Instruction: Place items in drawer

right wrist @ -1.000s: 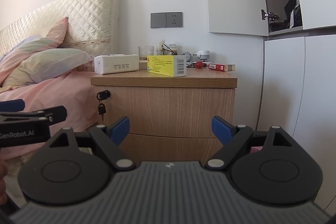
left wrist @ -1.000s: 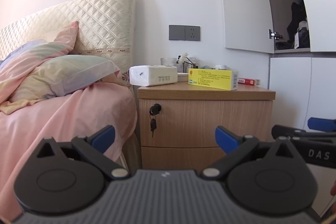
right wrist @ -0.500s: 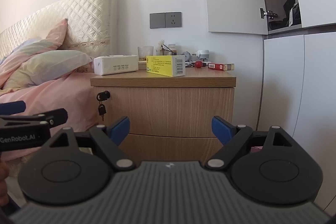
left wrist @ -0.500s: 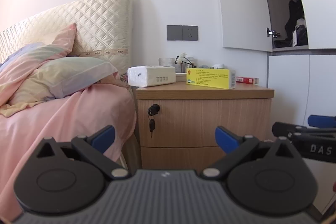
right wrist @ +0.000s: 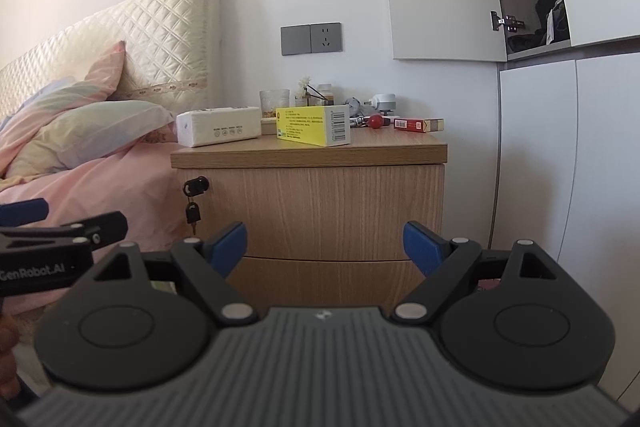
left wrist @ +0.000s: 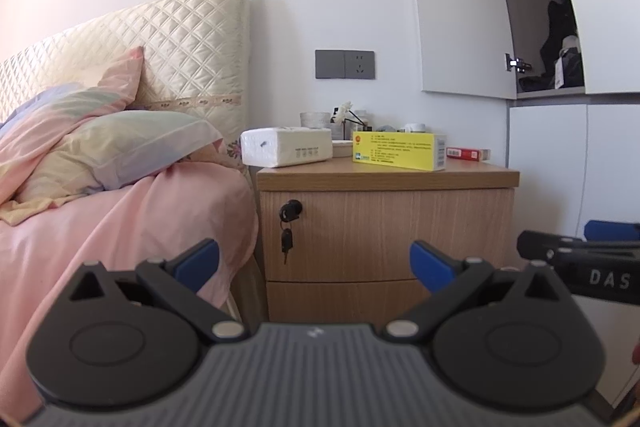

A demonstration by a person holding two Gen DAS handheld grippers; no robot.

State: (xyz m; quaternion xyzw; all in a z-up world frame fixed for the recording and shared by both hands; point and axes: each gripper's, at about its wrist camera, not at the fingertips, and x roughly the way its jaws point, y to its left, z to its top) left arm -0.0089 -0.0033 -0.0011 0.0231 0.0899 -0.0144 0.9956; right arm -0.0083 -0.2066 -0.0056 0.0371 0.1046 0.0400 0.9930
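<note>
Bright soft daylight, fisheye-bowed edges

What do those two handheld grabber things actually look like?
Both match: the left gripper and right gripper have black plastic arms, round black discs, silver pins, blue fingertips and a grey ribbed body. White lettering marks their sides. No cables or sleeves show.

We see home bedroom: bed with quilted cream headboard (left wrist: pixel 168 51), pastel pillows (left wrist: pixel 120 147), pink duvet (left wrist: pixel 132 223). Beside bed, wooden nightstand (left wrist: pixel 384 227) with key in drawer lock (left wrist: pixel 290 211), top cluttered with tissue pack (left wrist: pixel 286 147), yellow medicine box (left wrist: pixel 398 150). White built-in wardrobe (right wrist: pixel 560 147) alongside.
</note>
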